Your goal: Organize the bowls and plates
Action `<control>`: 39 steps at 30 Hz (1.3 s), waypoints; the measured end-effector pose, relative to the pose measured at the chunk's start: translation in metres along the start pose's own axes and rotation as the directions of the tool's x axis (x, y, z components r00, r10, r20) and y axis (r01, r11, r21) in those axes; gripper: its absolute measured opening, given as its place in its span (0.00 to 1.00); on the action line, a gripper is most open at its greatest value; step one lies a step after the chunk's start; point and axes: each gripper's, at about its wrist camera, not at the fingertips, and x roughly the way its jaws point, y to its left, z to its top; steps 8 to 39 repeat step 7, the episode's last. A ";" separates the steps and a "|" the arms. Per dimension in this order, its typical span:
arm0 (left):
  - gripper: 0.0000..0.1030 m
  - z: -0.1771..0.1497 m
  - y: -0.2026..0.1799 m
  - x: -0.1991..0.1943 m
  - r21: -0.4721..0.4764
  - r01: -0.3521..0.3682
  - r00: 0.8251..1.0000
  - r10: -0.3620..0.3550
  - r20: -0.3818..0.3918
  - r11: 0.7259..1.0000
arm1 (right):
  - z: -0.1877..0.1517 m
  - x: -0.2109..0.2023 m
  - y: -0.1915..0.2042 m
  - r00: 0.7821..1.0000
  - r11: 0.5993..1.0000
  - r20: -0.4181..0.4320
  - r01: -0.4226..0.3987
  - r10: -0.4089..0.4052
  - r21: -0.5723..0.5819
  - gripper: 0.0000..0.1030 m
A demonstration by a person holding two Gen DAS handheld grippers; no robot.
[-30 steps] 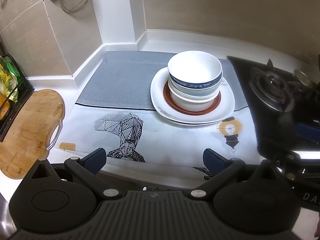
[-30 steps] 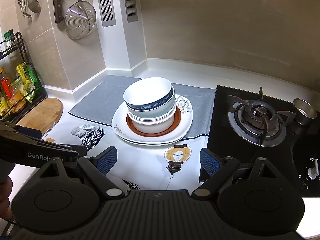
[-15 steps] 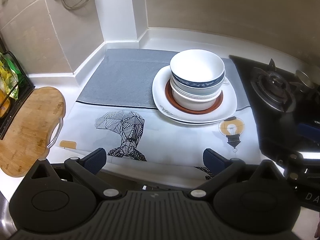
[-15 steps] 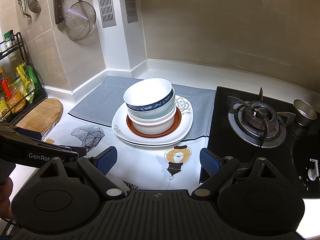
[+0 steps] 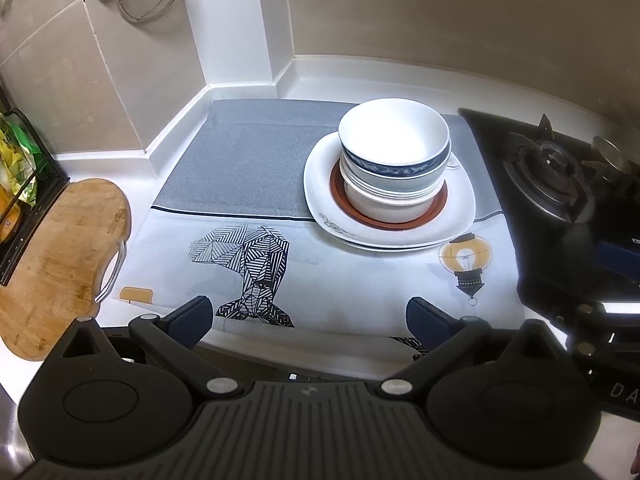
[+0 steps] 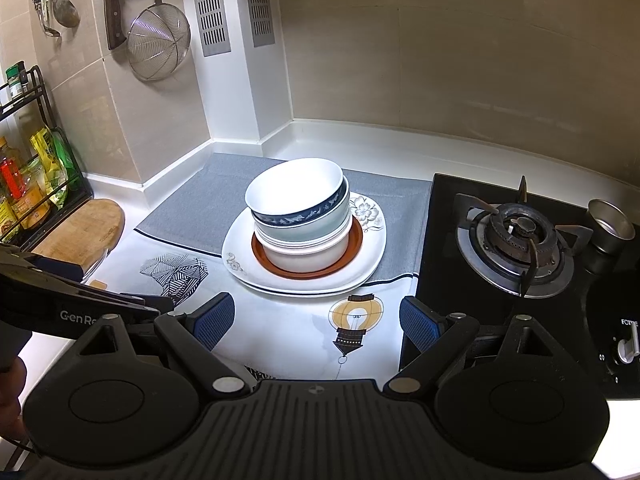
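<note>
Jaws on your left gripper (image 5: pixel 308 314) stand wide apart with nothing between the blue pads; only the printed cloth (image 5: pixel 340 280) at the counter's front edge lies beneath the gap. Your right gripper (image 6: pixel 316 322) is spread just as wide and holds nothing either, its gap framing the lightbulb print (image 6: pixel 354 320) on that same cloth. Your left gripper's black body juts into the right wrist view at the lower left, beside the right gripper's left pad.

Ahead of both pairs of jaws, well apart from the fingertips, sits the stack you are to sort. From the left wrist view it lies ahead and right of the gap's middle; from the right wrist view it lies ahead and slightly left. Lowest are the white plates (image 5: pixel 456 216), at least two, straddling the line where the print meets the grey mat (image 5: pixel 248 160). On them rests a brown plate (image 6: pixel 356 248), and on that the nested bowls (image 6: pixel 308 248), the uppermost blue-banded bowl (image 5: pixel 394 152) tilted a little.

Left of your left jaw lies a wooden cutting board (image 5: pixel 56 256). Right of your right jaw is the black gas hob (image 6: pixel 516 244), with a small metal cup (image 6: pixel 610 224) further right. Beyond, a wire strainer (image 6: pixel 158 46) hangs on the wall.
</note>
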 end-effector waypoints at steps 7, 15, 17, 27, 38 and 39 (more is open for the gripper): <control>1.00 0.002 0.001 0.002 0.012 -0.006 1.000 0.006 0.006 1.000 | 0.002 0.002 0.001 1.000 1.000 -0.001 0.000 0.000 0.003 0.88; 1.00 0.002 0.001 0.002 0.012 -0.006 1.000 0.006 0.006 1.000 | 0.002 0.002 0.001 1.000 1.000 -0.001 0.000 0.000 0.003 0.88; 1.00 0.002 0.001 0.002 0.012 -0.006 1.000 0.006 0.006 1.000 | 0.002 0.002 0.001 1.000 1.000 -0.001 0.000 0.000 0.003 0.88; 1.00 0.002 0.001 0.002 0.012 -0.006 1.000 0.006 0.006 1.000 | 0.002 0.002 0.001 1.000 1.000 -0.001 0.000 0.000 0.003 0.88; 1.00 0.002 0.001 0.002 0.012 -0.006 1.000 0.006 0.006 1.000 | 0.002 0.002 0.001 1.000 1.000 -0.001 0.000 0.000 0.003 0.88; 1.00 0.002 0.001 0.002 0.012 -0.006 1.000 0.006 0.006 1.000 | 0.002 0.002 0.001 1.000 1.000 -0.001 0.000 0.000 0.003 0.88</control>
